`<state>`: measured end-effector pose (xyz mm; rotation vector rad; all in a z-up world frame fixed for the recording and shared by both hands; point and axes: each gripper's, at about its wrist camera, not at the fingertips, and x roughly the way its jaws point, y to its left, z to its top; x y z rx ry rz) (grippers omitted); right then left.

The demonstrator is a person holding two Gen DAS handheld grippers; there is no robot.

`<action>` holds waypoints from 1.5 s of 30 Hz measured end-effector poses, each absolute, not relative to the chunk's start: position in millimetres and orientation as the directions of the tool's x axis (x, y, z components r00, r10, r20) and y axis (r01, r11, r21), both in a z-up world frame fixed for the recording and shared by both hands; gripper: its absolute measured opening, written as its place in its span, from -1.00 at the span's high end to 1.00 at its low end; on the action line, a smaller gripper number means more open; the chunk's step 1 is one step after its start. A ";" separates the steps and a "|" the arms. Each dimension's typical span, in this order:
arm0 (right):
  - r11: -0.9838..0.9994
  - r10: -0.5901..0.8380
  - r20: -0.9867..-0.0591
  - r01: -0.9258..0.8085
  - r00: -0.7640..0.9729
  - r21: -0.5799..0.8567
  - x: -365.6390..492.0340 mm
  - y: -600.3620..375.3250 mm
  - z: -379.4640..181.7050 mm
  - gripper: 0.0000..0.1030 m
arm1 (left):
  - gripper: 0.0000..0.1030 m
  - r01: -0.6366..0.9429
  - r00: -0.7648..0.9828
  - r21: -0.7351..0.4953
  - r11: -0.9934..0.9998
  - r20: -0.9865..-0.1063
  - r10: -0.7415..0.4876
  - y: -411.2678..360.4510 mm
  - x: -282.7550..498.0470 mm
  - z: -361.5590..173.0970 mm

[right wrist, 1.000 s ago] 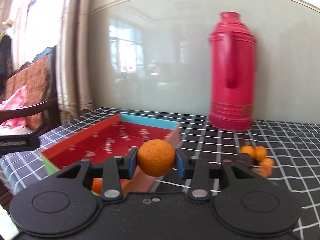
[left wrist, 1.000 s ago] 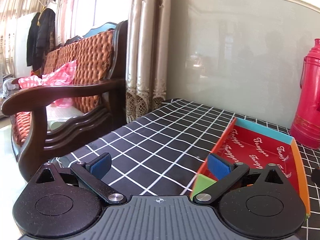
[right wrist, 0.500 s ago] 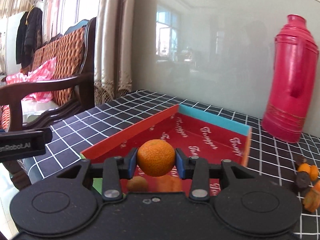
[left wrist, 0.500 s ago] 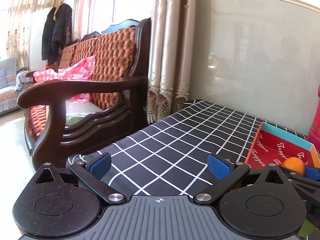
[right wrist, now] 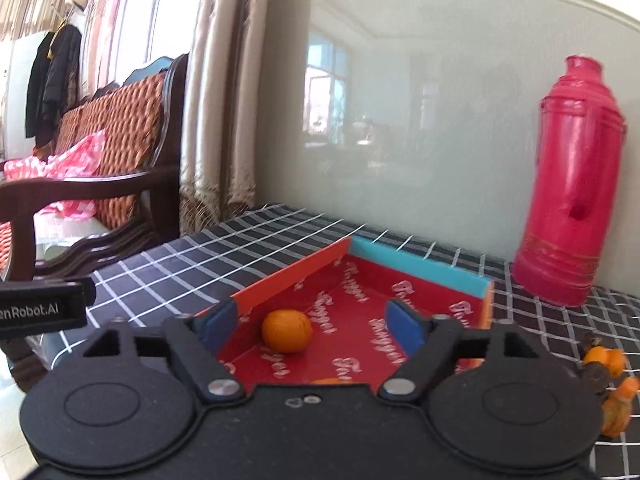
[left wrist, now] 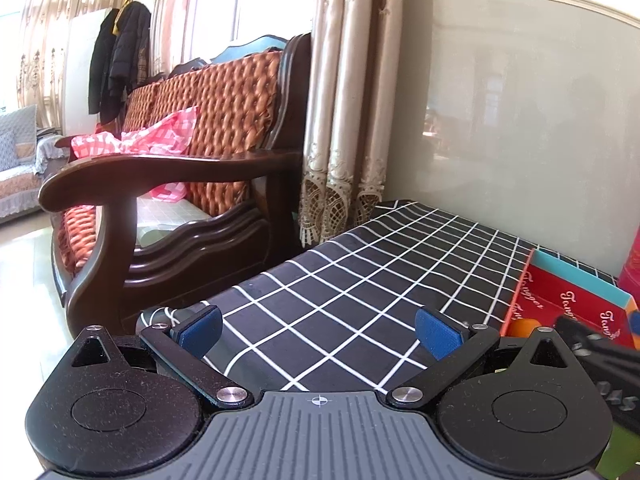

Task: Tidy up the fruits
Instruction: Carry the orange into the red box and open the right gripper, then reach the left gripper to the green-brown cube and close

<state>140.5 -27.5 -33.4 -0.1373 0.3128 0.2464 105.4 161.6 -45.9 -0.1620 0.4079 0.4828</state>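
Note:
In the right wrist view my right gripper (right wrist: 310,326) hangs over the red box (right wrist: 292,278) with its jaws opening. An orange mandarin (right wrist: 286,330) lies on the box floor below and between the blue pads, free of both. A second orange fruit (right wrist: 330,381) peeks out at the gripper's front edge. In the left wrist view my left gripper (left wrist: 318,334) stands open over the checked tablecloth (left wrist: 360,280) with nothing between its fingers. The red box (left wrist: 560,300) and a mandarin (left wrist: 526,326) show at its far right.
A tall red thermos (right wrist: 570,184) stands behind the box to the right. Several small orange and dark fruits (right wrist: 604,364) lie on the cloth at the far right. A wooden sofa (left wrist: 180,184) and curtains (left wrist: 344,120) stand left of the table.
My right gripper has let go of the mandarin, which now lies in the red box. Both views have swung left, so the box sits further right in the left wrist view.

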 end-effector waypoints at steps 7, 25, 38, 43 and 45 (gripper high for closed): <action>0.977 -0.028 -0.188 -0.013 0.982 -0.211 122.2 -76.6 -15.9 -0.89 | -0.98 -0.381 0.866 -0.044 0.924 -0.366 0.340 125.6 104.1 -36.4; 0.693 -0.720 -0.134 0.697 0.680 -0.186 75.8 -259.9 -27.6 -0.89 | -0.98 0.171 0.916 0.084 0.982 -0.380 -0.127 -81.4 120.0 -36.5; 0.649 -0.760 -0.157 0.749 0.630 -0.136 57.2 -301.9 -33.3 -0.89 | -0.52 0.325 0.842 0.111 0.939 -0.487 -0.234 -192.8 157.8 -63.4; 0.664 -0.746 -0.165 0.739 0.645 -0.112 55.6 -304.8 -31.8 -0.89 | -0.44 0.328 0.818 0.089 0.940 -0.525 -0.236 -207.7 170.2 -72.6; 0.671 -0.740 -0.164 0.733 0.652 -0.112 56.0 -303.6 -31.8 -0.89 | -0.17 0.339 0.805 0.093 0.936 -0.543 -0.238 -212.3 173.7 -75.8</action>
